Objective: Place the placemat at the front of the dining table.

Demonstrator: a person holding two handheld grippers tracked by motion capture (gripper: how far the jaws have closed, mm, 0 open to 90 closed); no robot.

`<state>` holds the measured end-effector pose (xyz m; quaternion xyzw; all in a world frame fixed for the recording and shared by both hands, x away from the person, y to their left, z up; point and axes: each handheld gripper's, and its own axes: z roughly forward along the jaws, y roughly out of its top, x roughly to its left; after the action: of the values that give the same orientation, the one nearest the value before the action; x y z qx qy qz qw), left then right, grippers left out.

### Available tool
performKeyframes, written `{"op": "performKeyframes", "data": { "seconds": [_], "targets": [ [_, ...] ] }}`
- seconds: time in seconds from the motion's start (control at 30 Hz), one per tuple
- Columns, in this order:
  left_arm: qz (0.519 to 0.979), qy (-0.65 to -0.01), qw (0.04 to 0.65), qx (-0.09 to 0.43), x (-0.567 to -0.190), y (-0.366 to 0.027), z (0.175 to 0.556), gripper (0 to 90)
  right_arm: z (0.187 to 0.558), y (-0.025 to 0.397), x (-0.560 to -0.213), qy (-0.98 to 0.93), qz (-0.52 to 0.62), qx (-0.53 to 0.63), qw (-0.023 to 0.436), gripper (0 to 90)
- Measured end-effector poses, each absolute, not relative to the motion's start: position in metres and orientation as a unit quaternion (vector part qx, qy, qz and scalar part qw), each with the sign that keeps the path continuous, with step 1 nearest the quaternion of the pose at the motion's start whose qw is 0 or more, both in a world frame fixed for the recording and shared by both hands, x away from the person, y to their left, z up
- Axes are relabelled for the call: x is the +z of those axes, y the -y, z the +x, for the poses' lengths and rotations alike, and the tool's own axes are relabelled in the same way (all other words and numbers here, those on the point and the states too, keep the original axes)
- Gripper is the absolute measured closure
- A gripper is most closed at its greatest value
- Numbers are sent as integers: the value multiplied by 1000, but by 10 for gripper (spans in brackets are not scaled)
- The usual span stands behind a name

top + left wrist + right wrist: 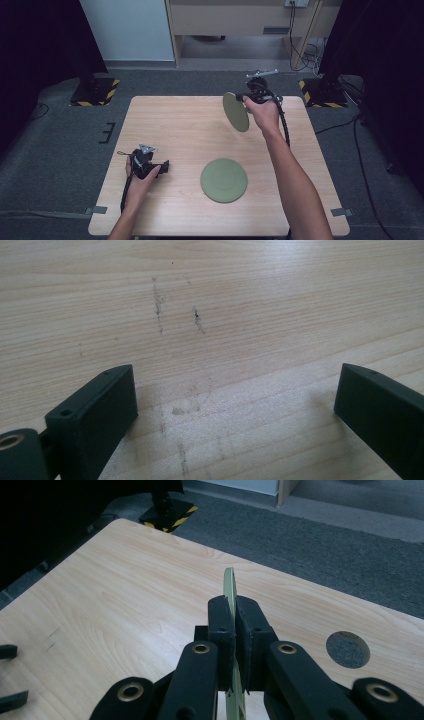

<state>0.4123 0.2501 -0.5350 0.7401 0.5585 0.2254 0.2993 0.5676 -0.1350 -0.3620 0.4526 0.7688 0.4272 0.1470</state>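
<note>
A round green plate point(223, 180) lies flat on the wooden table point(170, 125), right of centre near the front. A second green plate point(236, 111) hangs on edge above the table's far right part, with my right gripper point(245, 97) shut on its rim. In the right gripper view the two black jaws press together on this plate point(229, 582), which is seen edge-on between them at my right gripper point(235, 605). My left gripper point(165, 167) rests low at the front left of the table. Its jaws stand wide apart over bare wood at my left gripper point(237, 375).
A round cable hole point(348, 649) pierces the table near its far right corner. Grey carpet surrounds the table, with black stands on striped bases point(95, 90) at the back left and back right. The other gripper's jaw tips point(10, 675) show at the left edge.
</note>
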Motion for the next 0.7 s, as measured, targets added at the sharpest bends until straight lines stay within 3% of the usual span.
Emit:
{"op": "performKeyframes", "data": {
  "seconds": [0.7],
  "targets": [
    [741, -555, 303, 227, -537, -252, 414, 5, 580, 114, -369, -767, 454, 427, 150, 864]
  ]
}}
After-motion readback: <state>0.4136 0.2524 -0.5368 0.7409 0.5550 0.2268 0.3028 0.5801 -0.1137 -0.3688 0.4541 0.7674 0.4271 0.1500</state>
